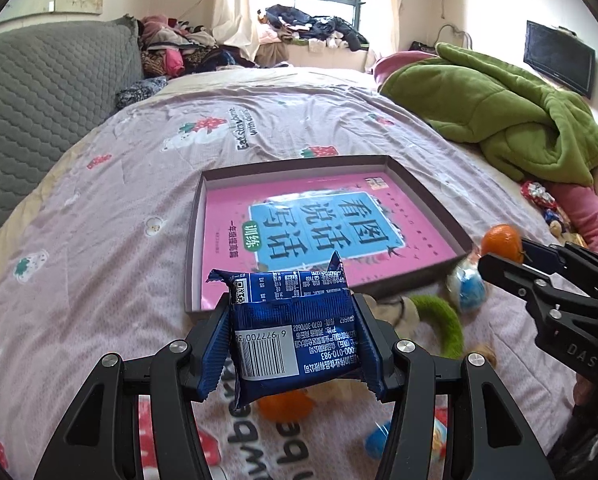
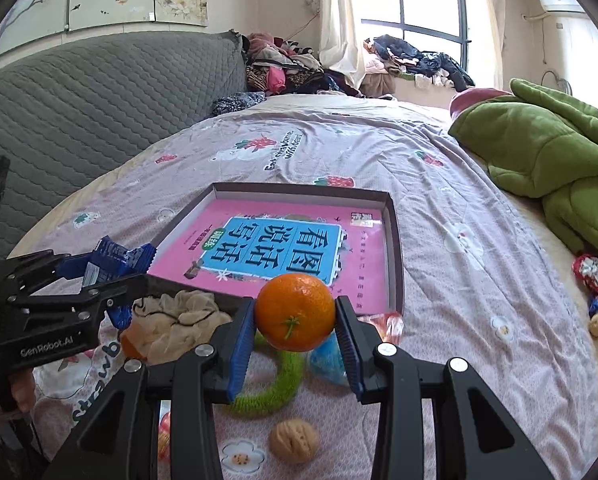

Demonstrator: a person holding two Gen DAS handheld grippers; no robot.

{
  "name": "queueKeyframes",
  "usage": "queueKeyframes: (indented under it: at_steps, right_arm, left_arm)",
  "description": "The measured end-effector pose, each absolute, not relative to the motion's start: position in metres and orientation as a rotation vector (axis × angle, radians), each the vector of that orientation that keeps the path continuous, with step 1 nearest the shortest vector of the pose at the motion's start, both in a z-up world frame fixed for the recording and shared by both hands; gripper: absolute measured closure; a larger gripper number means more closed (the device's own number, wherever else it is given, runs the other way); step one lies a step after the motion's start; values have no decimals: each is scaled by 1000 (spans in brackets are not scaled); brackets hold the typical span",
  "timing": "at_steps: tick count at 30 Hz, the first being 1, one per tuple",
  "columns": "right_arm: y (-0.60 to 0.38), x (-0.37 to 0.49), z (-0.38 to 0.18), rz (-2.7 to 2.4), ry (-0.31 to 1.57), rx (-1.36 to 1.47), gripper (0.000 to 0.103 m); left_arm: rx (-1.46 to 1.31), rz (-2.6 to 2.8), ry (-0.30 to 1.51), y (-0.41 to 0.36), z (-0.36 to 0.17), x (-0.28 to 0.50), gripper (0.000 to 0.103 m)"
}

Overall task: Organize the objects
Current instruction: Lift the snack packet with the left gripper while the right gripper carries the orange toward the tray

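We find the left hand-held gripper (image 1: 295,344) clamped on a blue snack packet (image 1: 299,336); the right hand-held gripper (image 2: 295,320) clamps an orange (image 2: 295,312). Both hover above the bed (image 1: 99,240), at 6 o'clock of the shallow box (image 2: 395,240) holding a pink book (image 2: 283,248).

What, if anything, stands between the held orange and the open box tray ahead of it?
Nothing visible does. The right gripper holds the orange just short of the box tray, whose near rim is low; only the pink book lies inside.

Right gripper (image 2: 295,316) clamps orange (image 2: 295,312) — above green ring (image 2: 275,392).
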State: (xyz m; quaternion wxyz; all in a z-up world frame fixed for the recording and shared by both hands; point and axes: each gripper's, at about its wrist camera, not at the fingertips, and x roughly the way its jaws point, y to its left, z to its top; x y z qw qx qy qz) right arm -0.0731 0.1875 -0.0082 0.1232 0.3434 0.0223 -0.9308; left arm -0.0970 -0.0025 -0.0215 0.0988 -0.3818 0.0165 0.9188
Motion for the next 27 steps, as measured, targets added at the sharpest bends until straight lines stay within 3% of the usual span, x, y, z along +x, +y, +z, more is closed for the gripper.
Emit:
queueKeyframes:
  at_steps: [16,27]
  right_arm:
    - [189,-139,-2,-2757,173,981,63]
    - [192,-173,-29,-2703,159,1075,63]
  left_arm:
    - [-1134,2736,-6,-24,-28,-160,45]
    - [-1195,2710,-34,-31,-53,-189,45]
